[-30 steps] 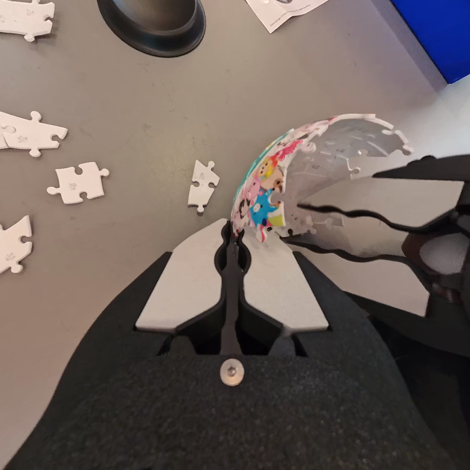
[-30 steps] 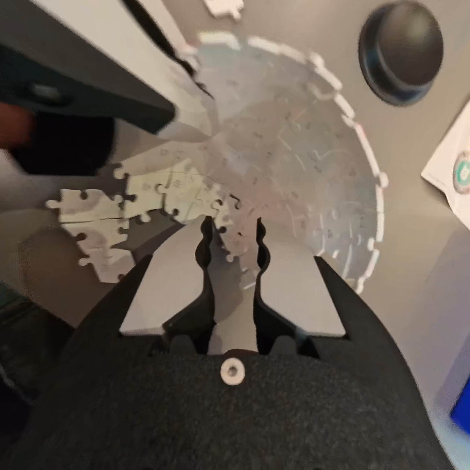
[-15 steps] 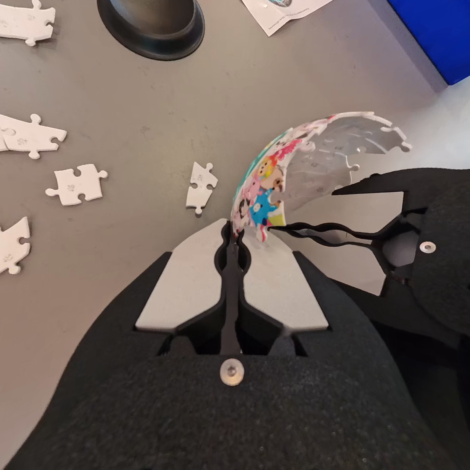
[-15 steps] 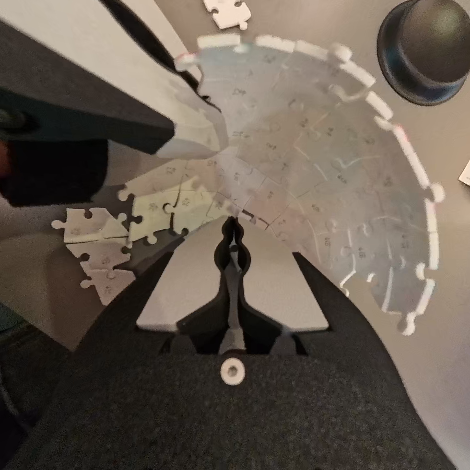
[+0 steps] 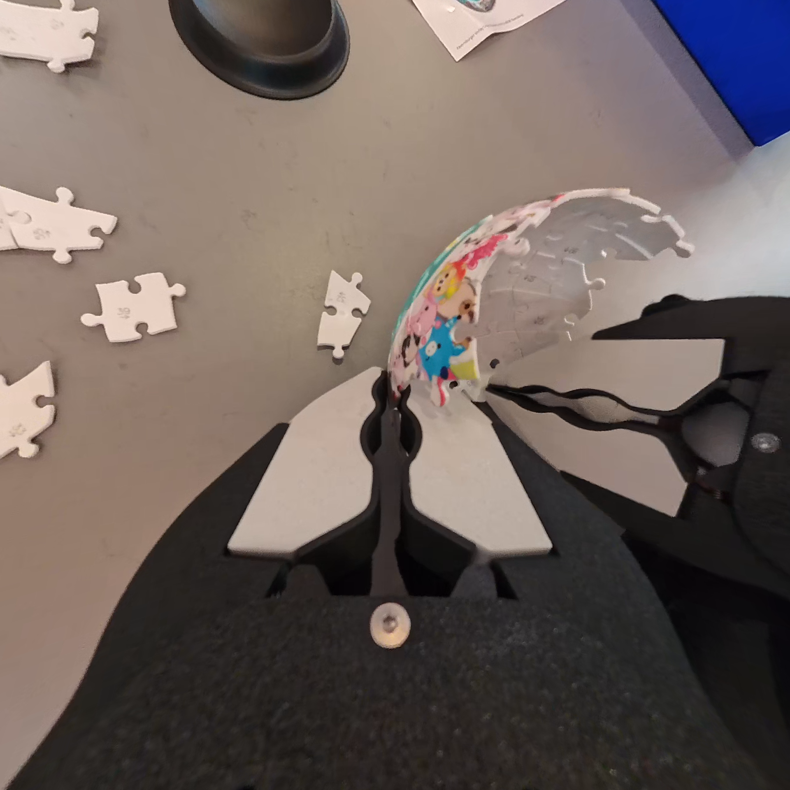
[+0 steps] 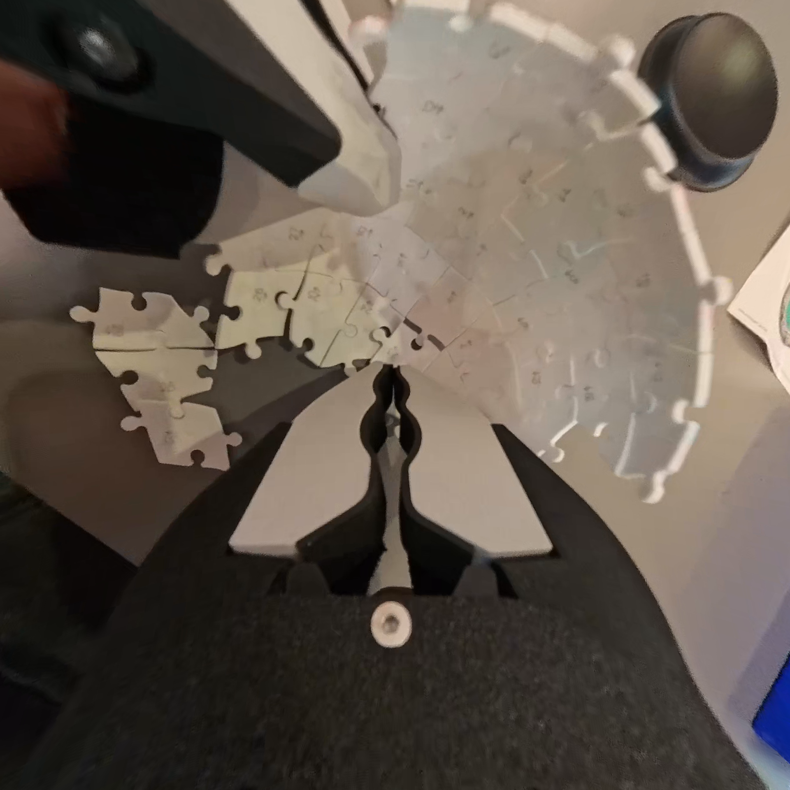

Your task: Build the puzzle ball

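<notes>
Far left on the grey table, loose white puzzle pieces lie face down and scattered, well apart from one another. A black round stand sits at the far edge, and one more double piece lies just beside the work.

In the middle, the left gripper has its jaws pressed together on the lower rim of the half-built puzzle ball, a curved shell with bright cartoon print outside and pale numbered backs inside, held tilted above the table.

To the right, the right gripper comes in sideways with its jaws nearly closed at the shell's bottom edge; from its own camera the tips appear to pinch the rim, though blur makes the contact hard to confirm. In that view the left gripper's body blocks the upper left of the shell, and a short chain of joined pieces hangs off the shell's left side.

A printed leaflet and a blue box lie at the far right.
</notes>
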The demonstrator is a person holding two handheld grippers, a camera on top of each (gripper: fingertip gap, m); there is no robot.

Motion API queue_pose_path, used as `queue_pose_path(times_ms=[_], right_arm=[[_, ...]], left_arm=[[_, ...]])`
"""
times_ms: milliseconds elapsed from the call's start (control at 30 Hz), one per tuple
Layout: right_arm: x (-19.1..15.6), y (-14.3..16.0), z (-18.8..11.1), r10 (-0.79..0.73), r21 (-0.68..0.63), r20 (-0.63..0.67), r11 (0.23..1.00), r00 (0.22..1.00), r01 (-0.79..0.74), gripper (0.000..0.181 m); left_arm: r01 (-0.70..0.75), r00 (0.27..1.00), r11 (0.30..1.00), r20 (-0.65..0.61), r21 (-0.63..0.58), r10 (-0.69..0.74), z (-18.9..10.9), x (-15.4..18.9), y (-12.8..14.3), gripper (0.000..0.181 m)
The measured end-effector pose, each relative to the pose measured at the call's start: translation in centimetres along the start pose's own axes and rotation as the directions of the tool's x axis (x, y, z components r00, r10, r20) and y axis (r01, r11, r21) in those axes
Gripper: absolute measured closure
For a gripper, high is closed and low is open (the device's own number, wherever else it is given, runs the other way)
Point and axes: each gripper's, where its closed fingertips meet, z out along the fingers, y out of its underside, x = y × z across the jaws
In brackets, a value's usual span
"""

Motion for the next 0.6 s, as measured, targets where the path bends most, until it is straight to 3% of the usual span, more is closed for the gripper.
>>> queue_pose_path(times_ms=[167,600], right_arm=[[-0.8,0.6,-0.3,-0.118,-0.034,-0.014,0.992,0.993,0.118,0.181],[-0.1,1.1,0.1,-0.072,-0.050,-0.009,0.996,0.997,0.071,0.181]], left_arm=[[0.000,1.000,1.000,-0.001,-0.002,0.000,0.0,0.0,0.0,0.179],[-0.006,1.000,1.000,-0.003,-0.005,0.006,0.0,0.2,0.0,0.178]])
